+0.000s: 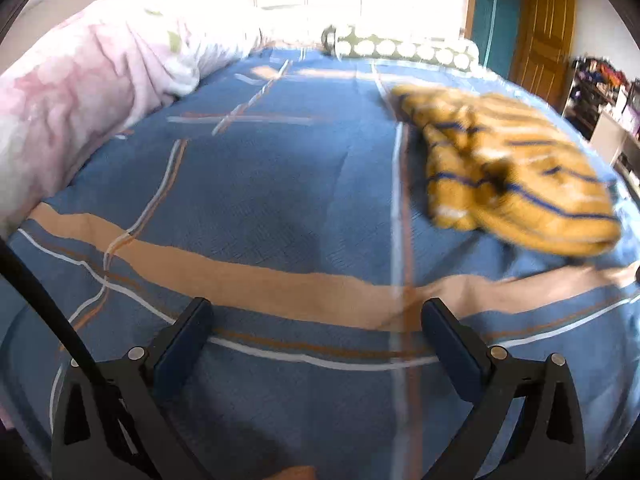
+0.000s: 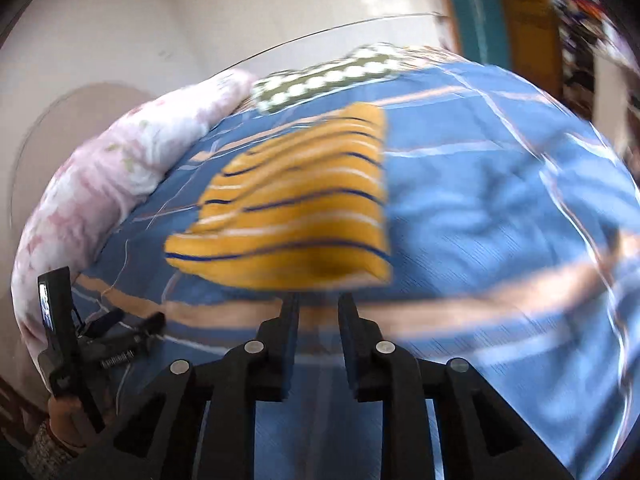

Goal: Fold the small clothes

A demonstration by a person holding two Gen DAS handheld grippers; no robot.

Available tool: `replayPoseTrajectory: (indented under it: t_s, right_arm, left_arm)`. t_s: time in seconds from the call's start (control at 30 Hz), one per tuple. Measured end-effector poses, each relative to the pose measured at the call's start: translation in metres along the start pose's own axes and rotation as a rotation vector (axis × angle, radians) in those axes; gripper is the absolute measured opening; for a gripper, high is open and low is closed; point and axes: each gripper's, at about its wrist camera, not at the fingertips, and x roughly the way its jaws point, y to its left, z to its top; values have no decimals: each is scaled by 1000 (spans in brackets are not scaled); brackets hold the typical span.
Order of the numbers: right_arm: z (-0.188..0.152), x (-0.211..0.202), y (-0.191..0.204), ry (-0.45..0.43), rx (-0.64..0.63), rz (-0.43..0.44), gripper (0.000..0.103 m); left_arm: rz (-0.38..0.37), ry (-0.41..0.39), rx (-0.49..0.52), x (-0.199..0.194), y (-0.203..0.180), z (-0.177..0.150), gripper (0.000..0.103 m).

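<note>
A small yellow garment [image 1: 516,168] with blue and white stripes lies bunched on the blue patterned bedsheet [image 1: 260,184], to the right of and beyond my left gripper [image 1: 318,304]. That gripper hovers over bare sheet, its jaws spread wide with nothing between them. In the right wrist view the same garment [image 2: 296,216] lies just past my right gripper [image 2: 318,298]. The right jaws stand a narrow gap apart, and only sheet shows through the gap. This view is blurred. The left gripper [image 2: 132,320] appears at its lower left, held by a hand [image 2: 64,416].
A rolled pink floral quilt [image 1: 80,96] lines the left side of the bed. A green pillow with white dots [image 1: 404,46] lies along the far edge. Beyond the bed on the right are a wooden door [image 1: 544,28] and cluttered shelves [image 1: 600,88].
</note>
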Motion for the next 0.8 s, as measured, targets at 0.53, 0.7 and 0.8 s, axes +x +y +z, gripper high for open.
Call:
replayPoseTrajectory:
  t_s: [0.53,0.7,0.8]
  right_arm:
    - [-1,-97,11,-217,-68,-94,52]
    - [-6,-120,22,-224,-56,-109,55]
    - [-7,-131,29,-218,-58,-107,56]
  left_arm:
    - [80,-330,-94,-195,-33,-5,103]
    - [101,-345,-79,-222,-37,-8,103]
    - [64,-340,-89,-229,-34,-11,103]
